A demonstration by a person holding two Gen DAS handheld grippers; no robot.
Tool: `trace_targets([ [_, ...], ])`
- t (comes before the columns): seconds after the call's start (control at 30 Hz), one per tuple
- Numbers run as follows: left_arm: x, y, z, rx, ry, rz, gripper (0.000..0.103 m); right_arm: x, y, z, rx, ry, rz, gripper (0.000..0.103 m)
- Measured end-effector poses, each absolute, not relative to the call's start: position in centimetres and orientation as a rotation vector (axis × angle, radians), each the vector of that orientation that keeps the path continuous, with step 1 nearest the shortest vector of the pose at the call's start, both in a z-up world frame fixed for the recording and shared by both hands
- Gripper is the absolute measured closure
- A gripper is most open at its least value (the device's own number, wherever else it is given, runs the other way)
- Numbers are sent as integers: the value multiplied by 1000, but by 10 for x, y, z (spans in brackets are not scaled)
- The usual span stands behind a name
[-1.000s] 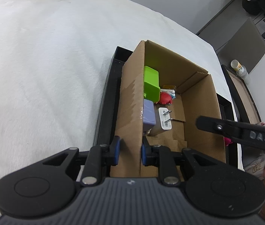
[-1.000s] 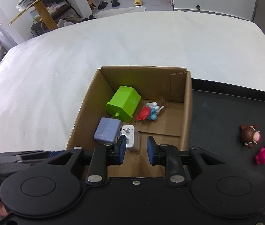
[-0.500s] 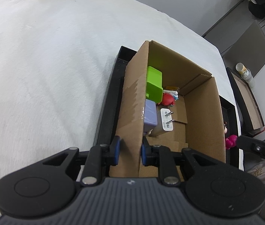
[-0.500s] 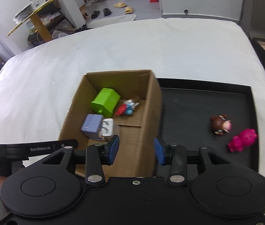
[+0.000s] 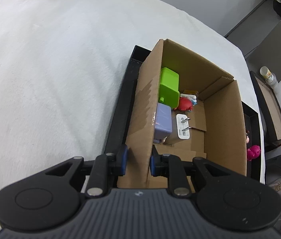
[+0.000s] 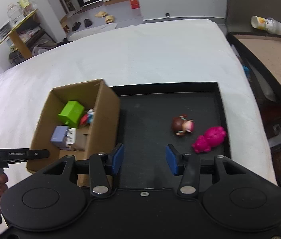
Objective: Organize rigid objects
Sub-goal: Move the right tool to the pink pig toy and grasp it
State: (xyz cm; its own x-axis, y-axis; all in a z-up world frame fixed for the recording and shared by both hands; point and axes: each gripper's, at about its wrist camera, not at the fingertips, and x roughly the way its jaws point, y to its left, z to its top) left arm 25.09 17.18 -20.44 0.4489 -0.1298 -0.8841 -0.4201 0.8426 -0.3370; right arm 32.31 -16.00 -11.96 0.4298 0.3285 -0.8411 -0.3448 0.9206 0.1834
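left gripper [image 5: 137,162] is clamping the cardboard box [image 5: 223,119] wall; right gripper [image 6: 142,157], empty, is opening over the black tray [image 6: 219,95].
brown figurine [image 6: 182,127] and pink pig [image 6: 210,139] are lying on the tray; advise centring the jaws before closing.

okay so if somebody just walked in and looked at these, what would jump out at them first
The open cardboard box at the left end of the black tray, with a bright green block inside. Next, the magenta pig toy on the tray's right. The left gripper pinches the box's near wall; the empty right gripper is opening.
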Motion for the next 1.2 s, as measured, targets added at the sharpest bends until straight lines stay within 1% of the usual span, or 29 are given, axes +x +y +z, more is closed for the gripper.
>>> trace_targets([
  [0.27, 255, 171, -205, -572, 1130, 210, 82, 337, -192, -140, 31, 1064, 358, 56],
  [0.67, 259, 172, -206, -578, 1148, 222, 82, 366, -228, -191, 167, 1114, 229, 56],
  [1.2, 259, 173, -209, -582, 1150, 212, 82, 403, -233, -221, 236, 1138, 128, 56],
])
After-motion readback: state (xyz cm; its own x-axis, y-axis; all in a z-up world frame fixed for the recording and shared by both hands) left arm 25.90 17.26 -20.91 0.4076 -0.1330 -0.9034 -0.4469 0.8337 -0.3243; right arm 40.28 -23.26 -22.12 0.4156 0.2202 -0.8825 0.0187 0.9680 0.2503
